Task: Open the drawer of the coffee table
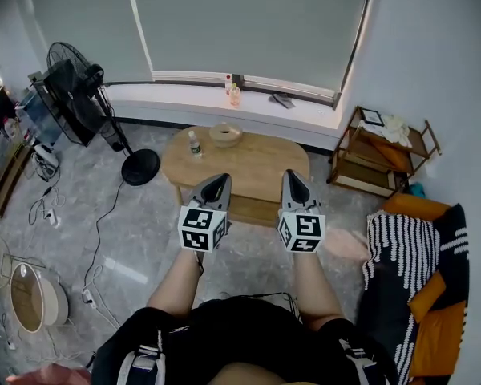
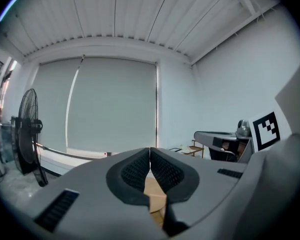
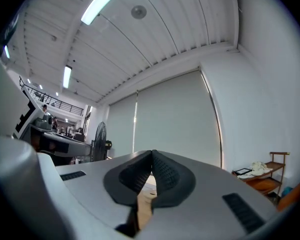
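My left hand-held gripper and right hand-held gripper, jaws pressed together on nothing, hang well short of the counter ahead, its drawer looking closed; unless I part them, they'd only bump its front.

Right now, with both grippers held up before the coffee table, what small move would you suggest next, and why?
I would probably lower the right gripper toward the drawer under the coffee table top and open its jaws. It and the left gripper are both shut, empty and short of the table, so nothing can take the drawer yet.
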`<action>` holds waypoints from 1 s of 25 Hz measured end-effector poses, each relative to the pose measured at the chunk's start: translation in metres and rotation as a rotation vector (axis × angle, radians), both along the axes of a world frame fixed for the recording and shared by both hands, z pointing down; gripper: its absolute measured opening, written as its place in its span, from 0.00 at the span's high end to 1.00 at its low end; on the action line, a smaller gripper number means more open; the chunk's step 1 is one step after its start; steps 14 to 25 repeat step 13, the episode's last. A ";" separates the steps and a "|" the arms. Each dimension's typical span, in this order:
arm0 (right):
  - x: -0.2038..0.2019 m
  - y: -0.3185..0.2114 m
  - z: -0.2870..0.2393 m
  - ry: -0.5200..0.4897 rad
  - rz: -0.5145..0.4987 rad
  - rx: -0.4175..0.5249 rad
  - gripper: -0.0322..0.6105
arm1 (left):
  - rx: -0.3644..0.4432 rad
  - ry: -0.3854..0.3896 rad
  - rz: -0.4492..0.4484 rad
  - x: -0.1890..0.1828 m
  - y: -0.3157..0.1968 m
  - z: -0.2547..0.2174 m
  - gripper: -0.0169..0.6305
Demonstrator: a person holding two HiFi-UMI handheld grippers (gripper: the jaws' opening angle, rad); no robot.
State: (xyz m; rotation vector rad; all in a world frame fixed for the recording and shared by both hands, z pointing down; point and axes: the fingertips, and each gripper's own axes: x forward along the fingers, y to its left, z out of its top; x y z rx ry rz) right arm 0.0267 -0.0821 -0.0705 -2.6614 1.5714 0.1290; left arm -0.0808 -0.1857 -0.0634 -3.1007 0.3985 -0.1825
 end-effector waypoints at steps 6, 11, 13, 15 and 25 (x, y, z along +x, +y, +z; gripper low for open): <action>-0.028 -0.003 -0.017 0.007 -0.011 0.011 0.93 | 0.073 -0.005 -0.017 -0.027 -0.002 -0.017 0.94; -0.034 -0.001 -0.012 0.024 -0.007 0.011 0.93 | 0.073 -0.009 -0.020 -0.032 -0.003 -0.010 0.94; -0.036 -0.001 -0.009 0.029 -0.007 0.011 0.93 | 0.074 -0.011 -0.024 -0.034 -0.003 -0.006 0.94; -0.036 -0.001 -0.009 0.029 -0.007 0.011 0.93 | 0.074 -0.011 -0.024 -0.034 -0.003 -0.006 0.94; -0.036 -0.001 -0.009 0.029 -0.007 0.011 0.93 | 0.074 -0.011 -0.024 -0.034 -0.003 -0.006 0.94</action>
